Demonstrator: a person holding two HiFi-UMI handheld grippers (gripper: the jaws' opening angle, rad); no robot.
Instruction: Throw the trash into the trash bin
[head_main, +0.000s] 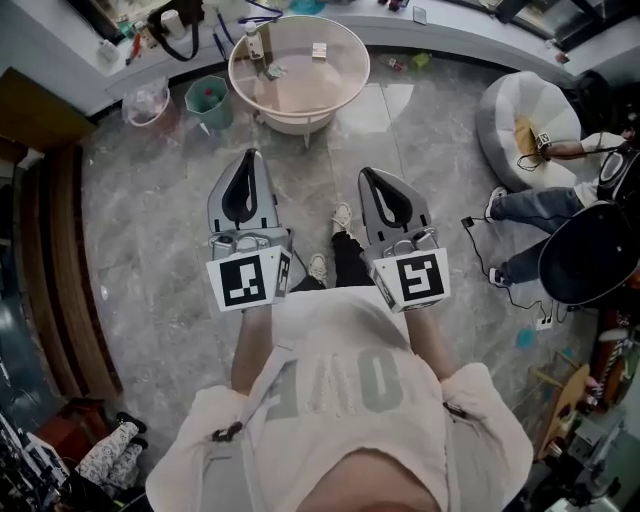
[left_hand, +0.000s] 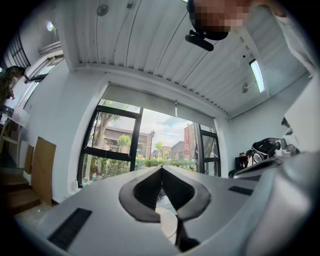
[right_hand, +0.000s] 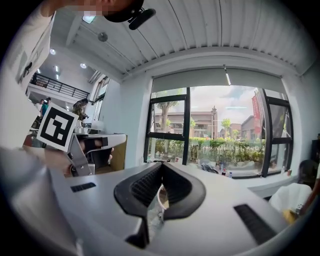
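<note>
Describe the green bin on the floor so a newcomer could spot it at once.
Start at the round pale table at the top of the head view. On the grey floor just left of it stands a small teal bin. Its solid teal wall sets it apart from the clear plastic container further left.

The grey marbled floor (head_main: 150, 250) carries a round pale table (head_main: 310, 95), with a small green bin (head_main: 208, 100) just left of it, a clear bag-lined bin (head_main: 147, 100) beside that, and a white beanbag (head_main: 520, 125) well apart at the right. On the tabletop lie a crumpled scrap (head_main: 272, 70) near the left rim and a small white box (head_main: 319, 50) toward the far side
</note>
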